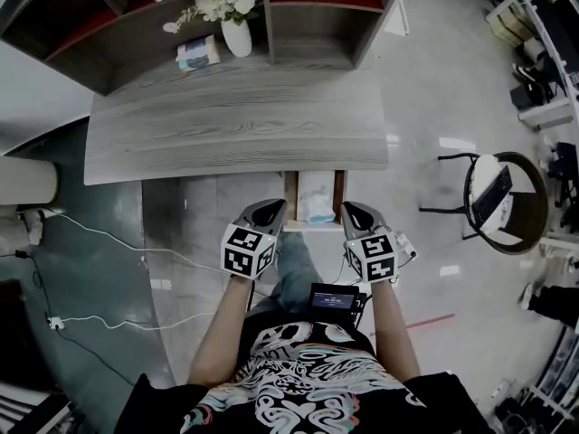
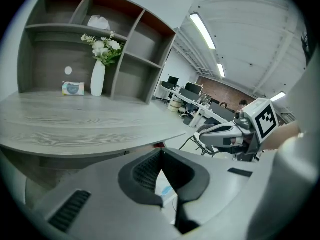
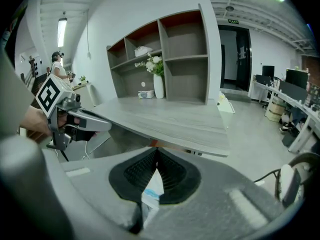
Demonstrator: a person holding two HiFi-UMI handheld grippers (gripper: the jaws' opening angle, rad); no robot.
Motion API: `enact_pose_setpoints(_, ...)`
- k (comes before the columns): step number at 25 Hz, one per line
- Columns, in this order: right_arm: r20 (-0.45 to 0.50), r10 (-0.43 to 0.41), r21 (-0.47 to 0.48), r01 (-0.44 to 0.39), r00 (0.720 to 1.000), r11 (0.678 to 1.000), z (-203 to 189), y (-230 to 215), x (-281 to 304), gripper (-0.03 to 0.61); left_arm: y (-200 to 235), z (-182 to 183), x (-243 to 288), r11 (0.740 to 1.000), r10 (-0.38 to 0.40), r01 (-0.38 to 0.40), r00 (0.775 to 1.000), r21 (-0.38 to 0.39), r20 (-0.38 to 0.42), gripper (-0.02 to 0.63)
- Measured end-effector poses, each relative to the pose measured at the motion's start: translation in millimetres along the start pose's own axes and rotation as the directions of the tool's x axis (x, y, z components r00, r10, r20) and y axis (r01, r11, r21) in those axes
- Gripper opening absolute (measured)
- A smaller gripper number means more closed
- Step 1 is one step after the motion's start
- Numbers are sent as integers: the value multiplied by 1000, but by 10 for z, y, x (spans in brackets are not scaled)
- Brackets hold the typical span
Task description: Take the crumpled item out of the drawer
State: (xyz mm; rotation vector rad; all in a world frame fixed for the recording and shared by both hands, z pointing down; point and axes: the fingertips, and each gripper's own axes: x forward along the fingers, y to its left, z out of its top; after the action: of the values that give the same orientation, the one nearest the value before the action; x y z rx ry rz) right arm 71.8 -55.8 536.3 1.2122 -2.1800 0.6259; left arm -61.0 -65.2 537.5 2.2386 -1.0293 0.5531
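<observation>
Under the grey desk (image 1: pixel 235 125) a narrow drawer (image 1: pixel 290 202) stands pulled out toward me. In it lies the crumpled item (image 1: pixel 317 208), white with a blue patch. My left gripper (image 1: pixel 276 210) hangs just left of the drawer and my right gripper (image 1: pixel 349 212) just right of it. Both are shut, tips touching, holding nothing. In the left gripper view the jaws (image 2: pixel 161 153) meet, and the crumpled item (image 2: pixel 164 188) shows through the gap below them. The right gripper (image 3: pixel 156 150) shows the same, with the crumpled item (image 3: pixel 151 189) beyond its pads.
A shelf unit (image 1: pixel 271 25) stands at the desk's back with a white vase of flowers (image 1: pixel 236 36) and a tissue pack (image 1: pixel 197 52). A round chair (image 1: pixel 502 202) is at the right. Cables (image 1: pixel 99 242) run over the floor at the left. My knees are below the drawer.
</observation>
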Motion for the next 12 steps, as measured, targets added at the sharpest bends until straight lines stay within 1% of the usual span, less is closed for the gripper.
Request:
enact_pose_setpoints(3,-20,12,-21,-13,1000,1000,-69,-19,75,5,33,-60,92,1000,8,-7,1000,6,-26,3)
enact_pose_setpoints(7,-62,37,-54,-40,997,998,-151,13,200,5,33,-95,212,1000,-15,15,999,3,-34,3)
enact_pose_setpoints(12,-126,55,-72,-65,990,995,-364,6,348,5,60,-241,349,1000,-24,23,997,-8,-78,3)
